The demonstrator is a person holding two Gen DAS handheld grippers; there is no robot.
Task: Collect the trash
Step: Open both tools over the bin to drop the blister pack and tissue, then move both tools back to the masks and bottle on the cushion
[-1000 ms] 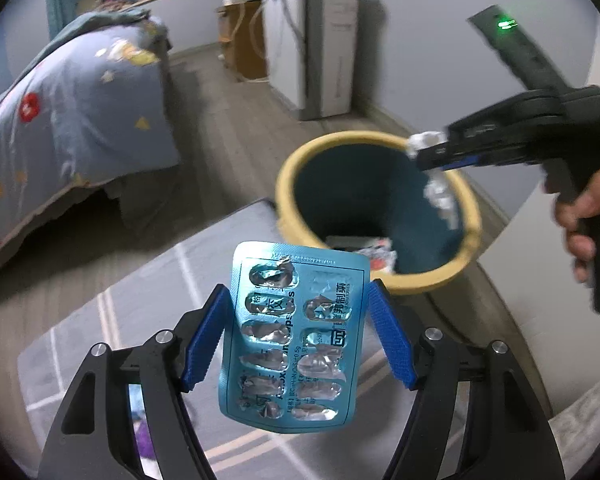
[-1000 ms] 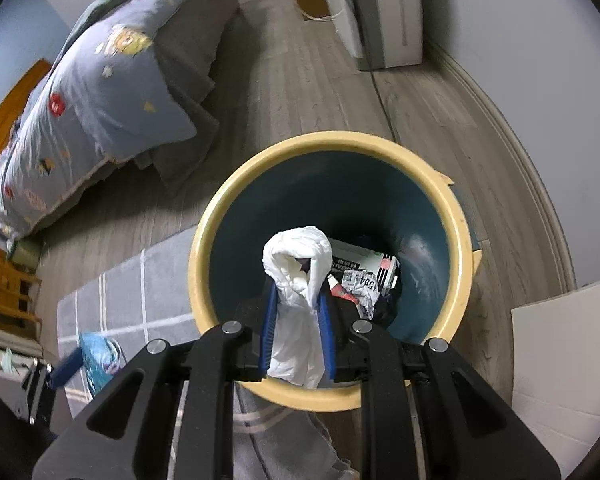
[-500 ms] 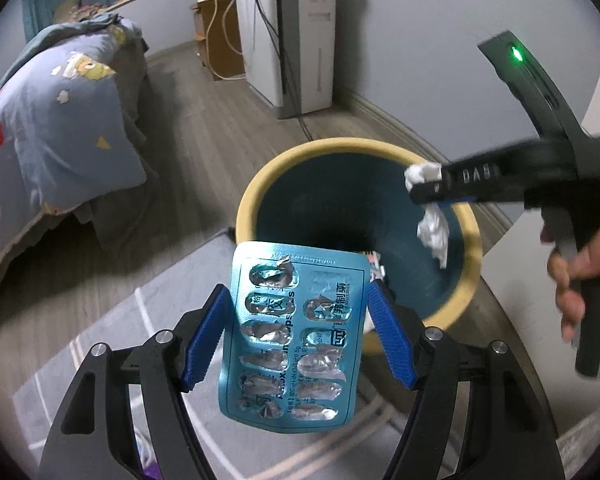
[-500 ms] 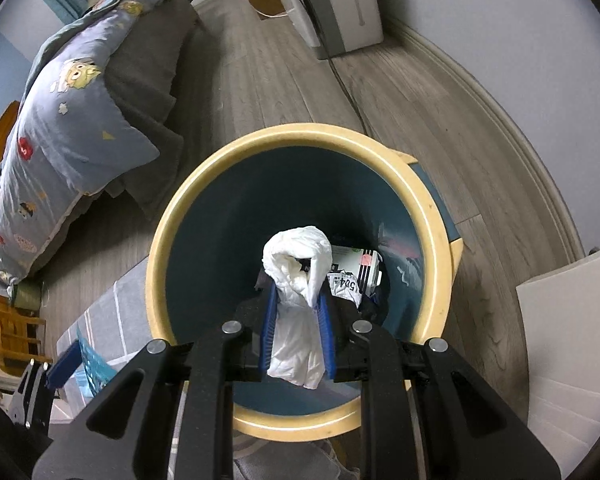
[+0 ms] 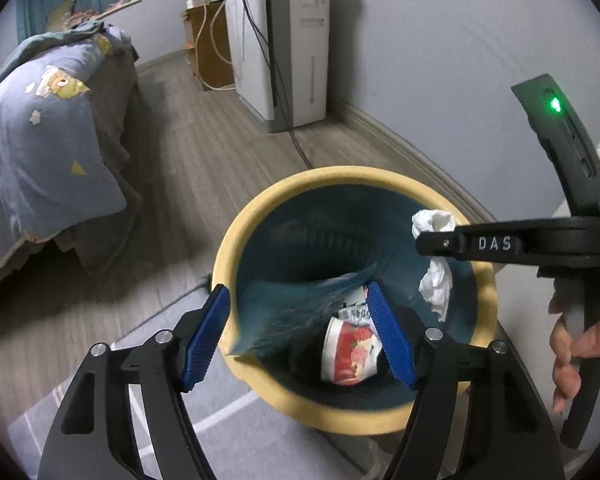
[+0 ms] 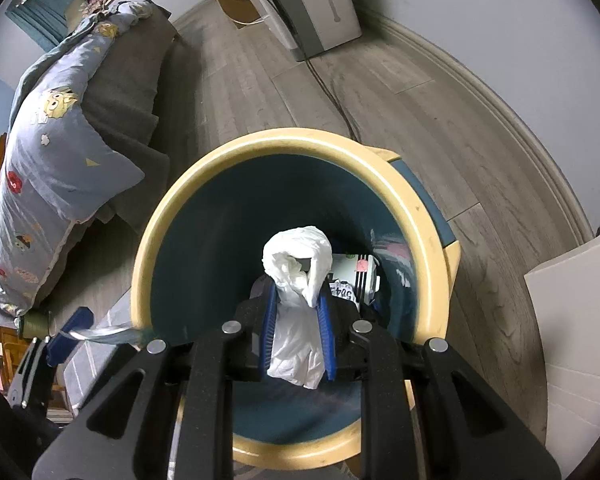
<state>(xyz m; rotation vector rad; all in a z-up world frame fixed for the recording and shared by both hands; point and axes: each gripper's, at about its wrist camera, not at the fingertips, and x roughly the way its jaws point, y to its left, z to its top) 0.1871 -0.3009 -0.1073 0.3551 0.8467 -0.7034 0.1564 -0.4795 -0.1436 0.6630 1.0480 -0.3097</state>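
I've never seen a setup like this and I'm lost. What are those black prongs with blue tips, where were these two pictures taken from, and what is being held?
No robot here: a person holds a grasping tool in each hand, each with a wide-angle camera looking along its two blue-padded fingers. One picture is from the left tool, the other from the right tool; the left view also shows the hand gripping the right one. Both point down at a yellow-rimmed bin on a bedroom floor, with wrappers inside. The right tool is shut on a white tissue. A blurred blue sheet sits between the left tool's pads; whether it is gripped I cannot tell.
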